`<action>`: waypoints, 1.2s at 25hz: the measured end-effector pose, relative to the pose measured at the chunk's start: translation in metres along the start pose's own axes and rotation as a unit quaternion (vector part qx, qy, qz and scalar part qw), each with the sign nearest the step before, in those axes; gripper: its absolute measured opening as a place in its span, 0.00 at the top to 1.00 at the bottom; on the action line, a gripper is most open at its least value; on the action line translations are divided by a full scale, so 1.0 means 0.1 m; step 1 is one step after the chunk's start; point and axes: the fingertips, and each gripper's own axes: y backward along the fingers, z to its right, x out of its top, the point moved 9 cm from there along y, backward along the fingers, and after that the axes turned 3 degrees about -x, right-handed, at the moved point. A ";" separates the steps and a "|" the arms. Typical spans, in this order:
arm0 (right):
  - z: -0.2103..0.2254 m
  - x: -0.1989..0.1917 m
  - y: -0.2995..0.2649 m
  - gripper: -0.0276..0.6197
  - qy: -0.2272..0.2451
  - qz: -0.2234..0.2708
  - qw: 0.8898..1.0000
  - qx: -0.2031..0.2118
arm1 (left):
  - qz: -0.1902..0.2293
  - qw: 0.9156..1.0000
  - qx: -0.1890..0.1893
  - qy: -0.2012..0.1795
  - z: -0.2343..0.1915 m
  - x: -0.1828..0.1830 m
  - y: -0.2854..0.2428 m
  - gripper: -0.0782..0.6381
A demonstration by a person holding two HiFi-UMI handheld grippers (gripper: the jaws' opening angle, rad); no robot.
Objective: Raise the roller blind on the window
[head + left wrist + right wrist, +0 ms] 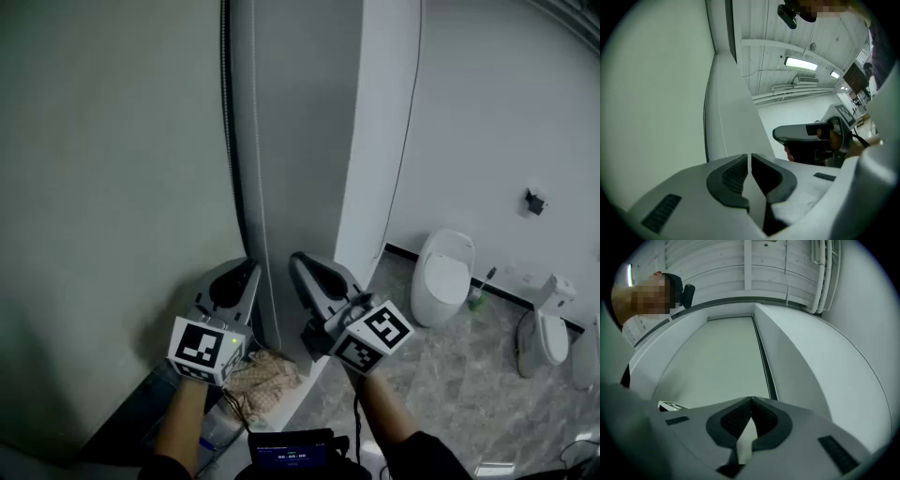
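Observation:
The grey-green roller blind (pixel 112 187) hangs down over the window on the left, also filling the left gripper view (pixel 656 93) and the right gripper view (pixel 717 362). Beside its dark edge strip (pixel 229 141) a thin white bead cord (pixel 255 141) drops down the grey reveal. My left gripper (pixel 246 272) points up just left of the cord, my right gripper (pixel 302 261) just right of it. The left jaws (pixel 749 161) stand nearly together and the cord (pixel 722 131) runs behind the left jaw, not between them. My right gripper (pixel 751 400) is shut with nothing in it.
A white wall pillar (pixel 375 141) stands right of the reveal. On the floor at the right are two white toilets (pixel 445 277) (pixel 548 328). A crumpled cloth (pixel 267 370) lies on the sill below the grippers. A small dark screen device (pixel 291 455) sits at the bottom edge.

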 end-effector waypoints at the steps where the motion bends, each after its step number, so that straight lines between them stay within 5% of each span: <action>1: 0.00 0.00 0.00 0.94 0.000 0.000 1.000 0.000 | -0.001 1.000 0.000 0.000 0.00 -0.01 0.00 0.87; 8: -0.03 0.01 0.01 0.94 -0.003 0.014 1.000 0.008 | 0.004 1.000 0.005 0.008 -0.01 -0.02 -0.03 0.87; 12: -0.02 -0.06 0.07 0.94 -0.032 0.027 0.999 0.017 | 0.020 0.997 0.027 0.068 -0.19 -0.11 -0.15 0.87; 17: 0.14 -0.19 0.10 0.94 -0.034 0.031 0.999 0.005 | 0.014 0.996 0.021 0.087 -0.51 -0.12 -0.74 0.72; 22: 0.22 -0.28 0.09 0.94 -0.022 0.022 0.999 -0.006 | -0.006 0.994 0.036 0.102 -0.74 -0.22 -1.12 0.72; 28: 0.16 -0.08 0.48 0.94 -0.030 0.028 0.999 -0.007 | -0.002 0.991 0.060 0.117 -0.50 -0.12 -1.01 0.73; 30: 0.22 -0.02 0.40 0.94 -0.033 0.024 0.999 -0.009 | -0.004 0.991 0.057 0.118 -0.55 -0.05 -1.10 0.84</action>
